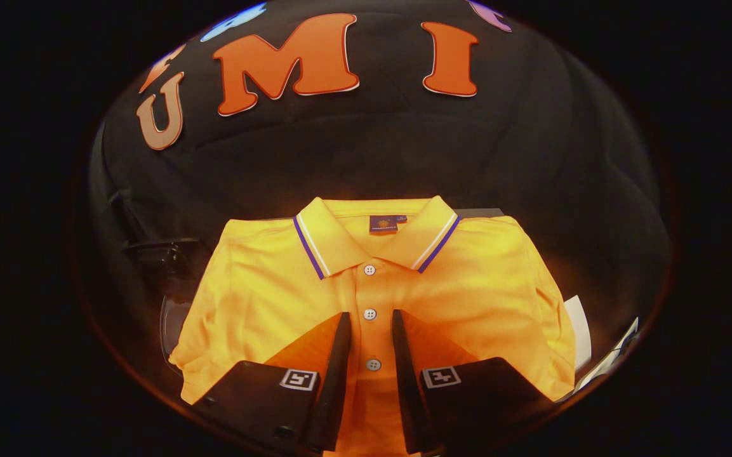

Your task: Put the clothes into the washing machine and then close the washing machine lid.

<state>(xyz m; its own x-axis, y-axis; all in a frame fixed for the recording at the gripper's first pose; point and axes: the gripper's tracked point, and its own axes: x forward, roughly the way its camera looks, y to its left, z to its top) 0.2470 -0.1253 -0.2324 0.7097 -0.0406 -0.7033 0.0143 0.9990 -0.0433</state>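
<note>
The gripper (370, 317) is held narrowly apart over the button placket of the folded yellow polo shirt (467, 285), seemingly to pinch it

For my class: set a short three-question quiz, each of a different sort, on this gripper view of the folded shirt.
1. True or false: the yellow polo shirt with purple-and-white collar trim lies folded, collar away from the gripper.
2. Which part of the shirt runs between the fingers? A) a sleeve B) the white-buttoned placket C) the blue neck label
3. Fill in: the gripper's fingers are ____ (open/shut), a gap showing between them.

Key: 1 true; 2 B; 3 open.
</note>
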